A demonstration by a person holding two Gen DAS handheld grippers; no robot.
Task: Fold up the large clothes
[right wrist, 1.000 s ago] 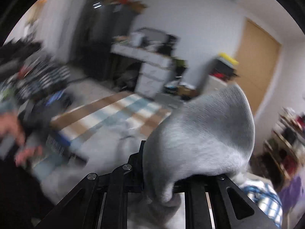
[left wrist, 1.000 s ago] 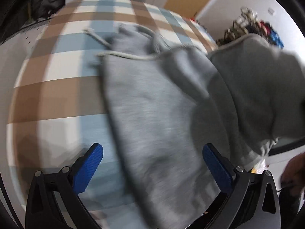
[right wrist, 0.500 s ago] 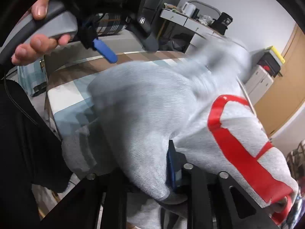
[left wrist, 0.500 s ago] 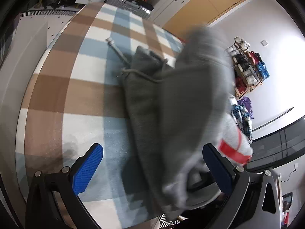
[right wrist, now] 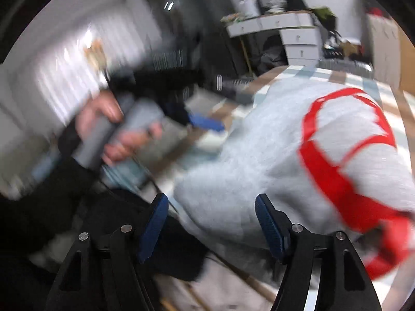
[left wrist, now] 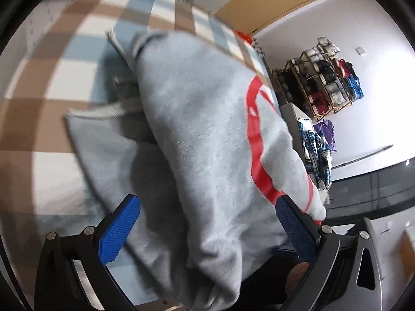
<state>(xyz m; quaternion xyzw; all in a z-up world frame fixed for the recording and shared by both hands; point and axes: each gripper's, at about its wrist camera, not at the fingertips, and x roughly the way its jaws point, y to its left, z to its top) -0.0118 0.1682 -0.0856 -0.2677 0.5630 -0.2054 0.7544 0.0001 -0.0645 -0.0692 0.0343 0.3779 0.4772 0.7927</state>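
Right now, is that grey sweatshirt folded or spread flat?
Folded, loosely. The sweatshirt is doubled over itself on the checked bed, red print up, still bunched at the near edge.

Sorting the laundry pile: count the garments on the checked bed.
1: the grey sweatshirt, red print up, folded over itself across the checked bed. Another could be hidden underneath.

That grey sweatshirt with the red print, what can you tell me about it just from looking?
The grey sweatshirt looks like soft fleecy cotton, light grey, with a bold red print on the upper layer. It lies in folded layers on a checked brown, blue and white cover, one layer doubled over another, and a pale ribbed hem shows on the lower layer. Its near end hangs over the cover's edge. It lies between the spread fingers of both grippers, but no pad presses on it.
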